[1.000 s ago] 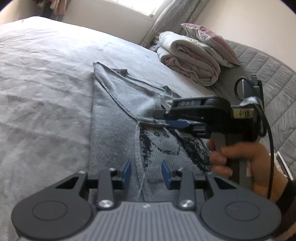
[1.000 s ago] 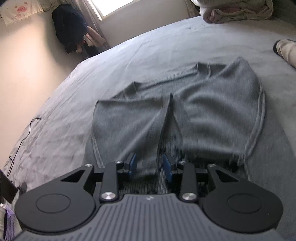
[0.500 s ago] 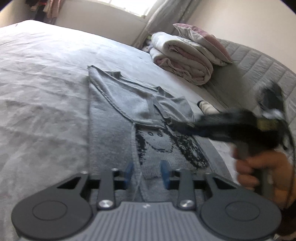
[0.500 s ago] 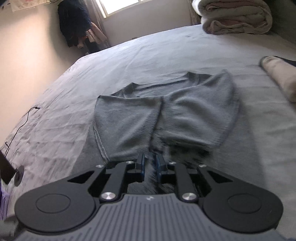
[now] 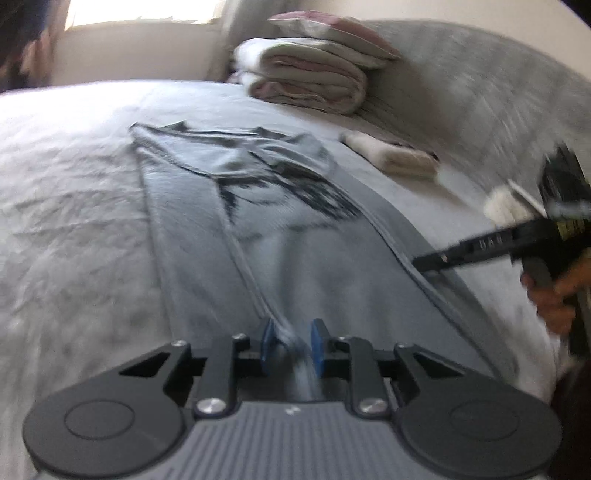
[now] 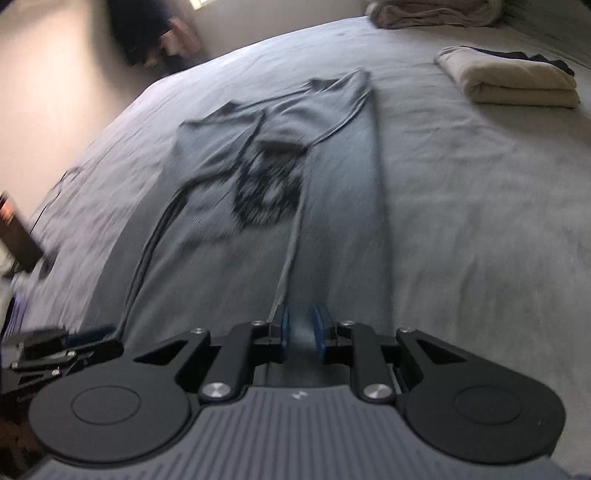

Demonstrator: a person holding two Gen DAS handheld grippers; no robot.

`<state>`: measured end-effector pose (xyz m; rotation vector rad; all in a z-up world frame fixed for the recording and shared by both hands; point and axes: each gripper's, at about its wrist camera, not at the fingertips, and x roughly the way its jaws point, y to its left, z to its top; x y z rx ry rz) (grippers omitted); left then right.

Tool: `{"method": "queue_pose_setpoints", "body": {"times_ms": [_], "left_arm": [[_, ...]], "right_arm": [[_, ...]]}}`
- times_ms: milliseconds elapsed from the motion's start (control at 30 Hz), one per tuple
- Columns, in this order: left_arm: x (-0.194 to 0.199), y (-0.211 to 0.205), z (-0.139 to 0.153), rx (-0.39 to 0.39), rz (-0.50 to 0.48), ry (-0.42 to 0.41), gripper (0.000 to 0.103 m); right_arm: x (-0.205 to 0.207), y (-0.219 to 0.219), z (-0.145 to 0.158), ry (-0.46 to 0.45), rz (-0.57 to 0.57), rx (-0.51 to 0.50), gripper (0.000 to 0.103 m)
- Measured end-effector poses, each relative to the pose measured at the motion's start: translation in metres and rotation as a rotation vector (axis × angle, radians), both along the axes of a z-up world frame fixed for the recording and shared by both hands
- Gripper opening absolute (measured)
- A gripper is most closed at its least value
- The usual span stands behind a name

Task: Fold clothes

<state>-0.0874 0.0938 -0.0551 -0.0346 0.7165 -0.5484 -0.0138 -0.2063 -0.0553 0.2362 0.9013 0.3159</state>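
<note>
Item: grey knitted sweater (image 5: 295, 258), soft ribbed weave with a dark woven face motif (image 6: 267, 192) on the chest, lying stretched lengthwise on the bed (image 5: 74, 221). Sleeves are folded inward over the upper body; the collar end lies farthest from both cameras, the hem nearest.

Left gripper (image 5: 291, 341): blue pads, black linkage; its jaws have just been closing and now pinch a raised ridge of the sweater's hem.

Right gripper (image 6: 301, 328): same build, jaws drawn close on a fold of the hem cloth that runs up between the pads. In the left wrist view it appears as a blurred black tool at the sweater's right edge, gripped by a hand (image 5: 554, 295).

Bed surface: grey sheet, matte and lightly creased (both views are motion-blurred).

Other textiles: a cream folded garment (image 6: 513, 81), rectangular and thick, on the sheet well apart from the sweater; a stack of folded quilts (image 5: 306, 79), pinkish and white, topped by a pillow (image 5: 332, 33), against the quilted grey headboard (image 5: 480, 92).
</note>
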Motion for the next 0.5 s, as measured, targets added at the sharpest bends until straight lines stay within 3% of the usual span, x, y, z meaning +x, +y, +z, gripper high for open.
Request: {"method": "queue_pose_setpoints", "body": {"times_ms": [200, 367, 500], "left_arm": [[-0.052, 0.008, 0.004, 0.036, -0.076, -0.014, 0.022], [-0.074, 0.025, 0.008, -0.006, -0.13, 0.031, 0.024], [-0.079, 0.035, 0.014, -0.099, -0.215, 0.098, 0.025]], "right_arm": [[-0.038, -0.005, -0.002, 0.05, 0.141, 0.043, 0.021], [-0.056, -0.018, -0.001, 0.115, 0.238, 0.114, 0.023], [-0.069, -0.025, -0.002, 0.198, 0.309, 0.175, 0.025]]}}
